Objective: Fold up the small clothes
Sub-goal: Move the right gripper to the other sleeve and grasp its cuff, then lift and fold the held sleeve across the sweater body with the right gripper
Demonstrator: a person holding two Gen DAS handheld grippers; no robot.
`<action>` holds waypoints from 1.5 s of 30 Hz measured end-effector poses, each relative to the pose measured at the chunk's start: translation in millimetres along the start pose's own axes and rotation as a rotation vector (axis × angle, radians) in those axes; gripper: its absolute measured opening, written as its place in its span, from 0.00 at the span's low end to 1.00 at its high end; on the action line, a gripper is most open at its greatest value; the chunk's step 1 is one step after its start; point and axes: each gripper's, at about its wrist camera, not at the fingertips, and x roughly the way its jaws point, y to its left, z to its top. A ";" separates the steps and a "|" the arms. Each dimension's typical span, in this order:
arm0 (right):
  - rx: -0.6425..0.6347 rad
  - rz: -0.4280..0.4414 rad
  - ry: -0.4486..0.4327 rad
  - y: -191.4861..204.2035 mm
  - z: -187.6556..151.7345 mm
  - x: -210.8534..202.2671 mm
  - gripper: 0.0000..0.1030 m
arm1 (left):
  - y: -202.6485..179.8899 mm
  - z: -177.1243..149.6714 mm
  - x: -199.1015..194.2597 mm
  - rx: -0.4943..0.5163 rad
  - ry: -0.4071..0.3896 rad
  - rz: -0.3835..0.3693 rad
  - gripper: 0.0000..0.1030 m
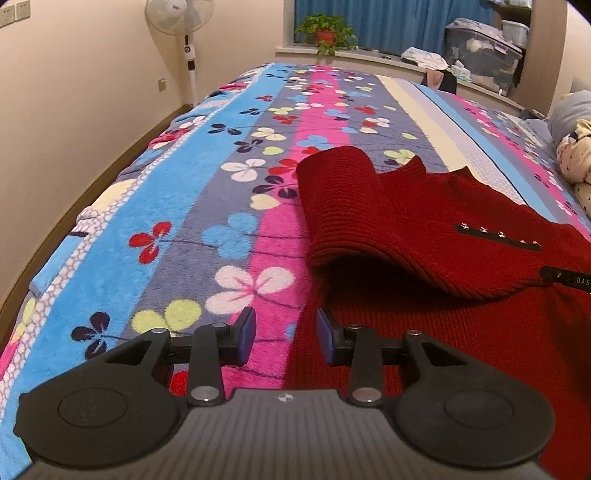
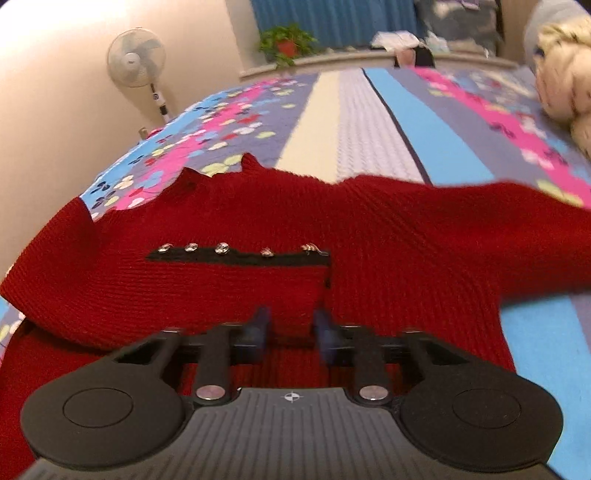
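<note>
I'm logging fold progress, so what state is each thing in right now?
red sweater: lying on the blanket, its left sleeve folded over the body, not fully folded.
left gripper: open, empty, at the sweater's left edge.
right gripper: open, over the sweater, holding nothing.
floral blanket: spread flat over the bed.
standing fan: upright by the wall; running or not, cannot tell.

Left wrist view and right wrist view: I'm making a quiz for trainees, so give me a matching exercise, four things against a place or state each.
Things:
1. red knitted sweater
2. white standing fan
3. green potted plant in a red pot
4. left tool

Places or states:
A. on the windowsill
B. open, holding nothing
C. spread on the flowered fleece blanket, one sleeve folded over
D. on the floor by the wall

Pairs: 1-C, 2-D, 3-A, 4-B
</note>
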 end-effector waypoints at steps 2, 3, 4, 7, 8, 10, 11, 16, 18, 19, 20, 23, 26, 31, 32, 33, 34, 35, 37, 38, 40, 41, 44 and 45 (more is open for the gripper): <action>-0.016 -0.008 -0.023 -2.2 1.1 -1.1 0.07 | -0.5 1.9 3.0 -0.009 0.004 -0.005 0.39; -0.012 -0.005 -0.034 -5.6 2.8 -4.8 0.06 | -1.8 2.8 4.2 -0.011 0.004 -0.009 0.39; -0.006 -0.003 -0.062 -9.0 6.1 -10.8 0.00 | -3.9 3.5 5.0 -0.008 0.002 -0.013 0.39; 0.025 -0.050 -0.231 -22.9 25.0 -46.5 0.00 | -11.3 4.5 5.8 0.009 -0.004 -0.029 0.39; 0.041 -0.087 -0.282 -32.6 30.0 -56.0 0.00 | -13.9 4.5 5.7 0.017 -0.006 -0.033 0.39; 0.079 -0.195 -0.291 -56.9 32.9 -57.1 0.00 | -18.5 3.4 5.8 0.036 -0.008 -0.035 0.39; 0.116 -0.234 -0.242 -72.5 31.7 -49.8 0.00 | -20.4 2.6 5.8 0.046 -0.009 -0.034 0.39; 0.172 -0.377 -0.139 -102.1 21.4 -37.5 0.05 | -20.8 1.2 7.6 0.047 -0.007 -0.022 0.39; 0.224 -0.261 -0.197 -103.3 22.9 -48.6 0.05 | -20.1 2.0 8.7 0.042 -0.005 -0.022 0.39; 0.211 -0.195 -0.218 -99.7 23.3 -51.8 0.05 | -21.0 1.8 9.8 0.044 -0.002 -0.020 0.39; 0.183 -0.143 -0.225 -95.7 21.9 -52.5 0.08 | -22.0 1.4 10.4 0.049 0.000 -0.018 0.39; 0.123 -0.076 -0.091 -89.1 16.0 -30.7 0.25 | -25.7 -1.1 13.5 0.072 0.008 -0.010 0.39; 0.136 -0.100 -0.026 -99.7 9.9 -20.6 0.20 | -25.2 -3.1 14.9 0.081 0.013 -0.004 0.39; 0.203 -0.125 -0.161 -121.9 28.6 -59.9 0.28 | -21.3 -0.8 18.0 0.057 0.018 -0.003 0.39; 0.237 -0.157 -0.172 -134.9 29.6 -64.7 0.29 | -21.7 -0.8 18.3 0.059 0.019 -0.002 0.39; 0.275 -0.191 -0.174 -152.7 30.7 -67.7 0.30 | -22.6 -0.9 18.0 0.064 0.019 -0.001 0.39; 0.322 -0.233 -0.177 -170.8 30.4 -71.7 0.33 | -23.5 -1.2 18.1 0.069 0.018 0.000 0.39; 0.363 -0.274 -0.185 -187.7 29.6 -74.7 0.40 | -24.2 -1.5 18.4 0.074 0.019 0.001 0.39; 0.442 -0.372 -0.207 -221.4 25.9 -83.6 0.46 | -25.0 -1.7 18.7 0.079 0.020 0.001 0.39; 0.475 -0.411 -0.216 -235.8 22.9 -87.4 0.46 | -25.2 -1.7 18.7 0.080 0.019 0.002 0.39; 0.553 -0.466 -0.226 -269.6 16.2 -94.0 0.49 | -25.9 -1.9 19.1 0.084 0.019 0.003 0.39; 0.596 -0.483 -0.231 -285.9 12.6 -96.7 0.52 | -26.3 -2.1 19.6 0.087 0.019 0.003 0.39; 0.713 -0.519 -0.234 -319.5 -0.9 -89.5 0.62 | -29.3 -3.2 21.9 0.104 0.023 0.010 0.39; 0.756 -0.513 -0.230 -328.9 -5.2 -86.6 0.63 | -30.6 -3.8 22.5 0.111 0.023 0.012 0.39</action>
